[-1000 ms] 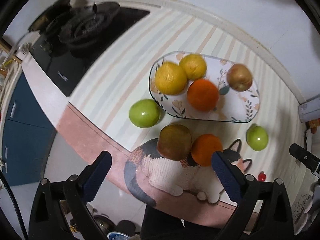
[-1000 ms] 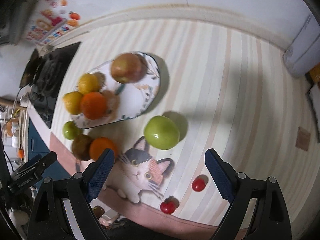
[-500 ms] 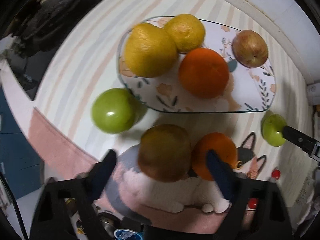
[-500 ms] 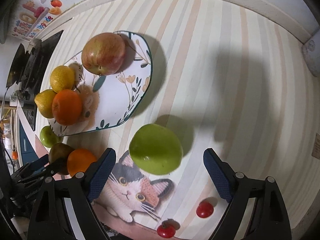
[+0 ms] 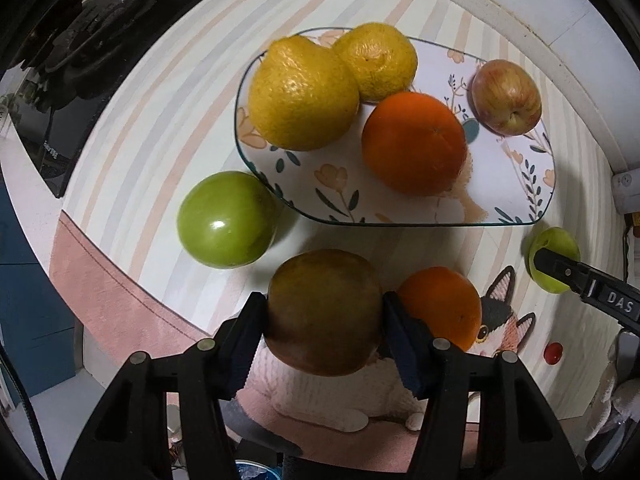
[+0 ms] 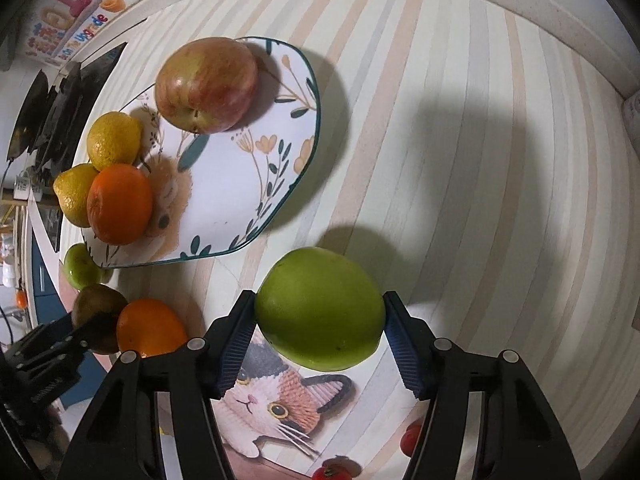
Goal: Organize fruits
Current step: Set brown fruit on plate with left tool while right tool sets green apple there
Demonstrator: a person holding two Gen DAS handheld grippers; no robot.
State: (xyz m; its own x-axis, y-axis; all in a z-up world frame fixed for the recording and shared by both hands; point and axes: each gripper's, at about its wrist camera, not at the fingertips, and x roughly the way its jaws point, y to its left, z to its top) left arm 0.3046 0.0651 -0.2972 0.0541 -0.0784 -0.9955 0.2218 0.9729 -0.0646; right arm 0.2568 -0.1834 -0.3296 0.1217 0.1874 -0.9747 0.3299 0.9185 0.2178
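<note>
My left gripper (image 5: 324,316) points down at the striped countertop (image 5: 132,152), and its jaws are closing around the round brownish-green fruit (image 5: 324,312); both blue pads sit against the fruit's flanks, so I have it pinched between them while it rests on the mat printed with a calico cat (image 5: 500,320). Just to its right, touching it, lies a small orange citrus (image 5: 444,304), partly behind my right-hand pad. To the left of the gripped fruit, apart from it, a glossy green apple (image 5: 228,220) sits on the stripes with its far side against the rim of the rounded white plate with floral print and a teal edge (image 5: 520,184).

On that plate I see a big yellow citrus (image 5: 300,96) touching a smaller yellow citrus (image 5: 376,64) behind it, a deep orange fruit (image 5: 416,144) near the middle, and a red-yellow apple (image 5: 506,98) alone toward the far right end.

My right gripper (image 6: 320,320) also points down, and its jaws are closing on the large pale-green apple (image 6: 320,308). The left pad is against the skin; the right pad is at the apple's edge, and I cannot tell if it presses yet. This apple lies half on the cat mat (image 6: 272,400), just beside the plate's (image 6: 280,200) near corner but clear of it.

Two small red cherry tomatoes (image 6: 410,438) lie near the mat's front edge, below my right finger
</note>
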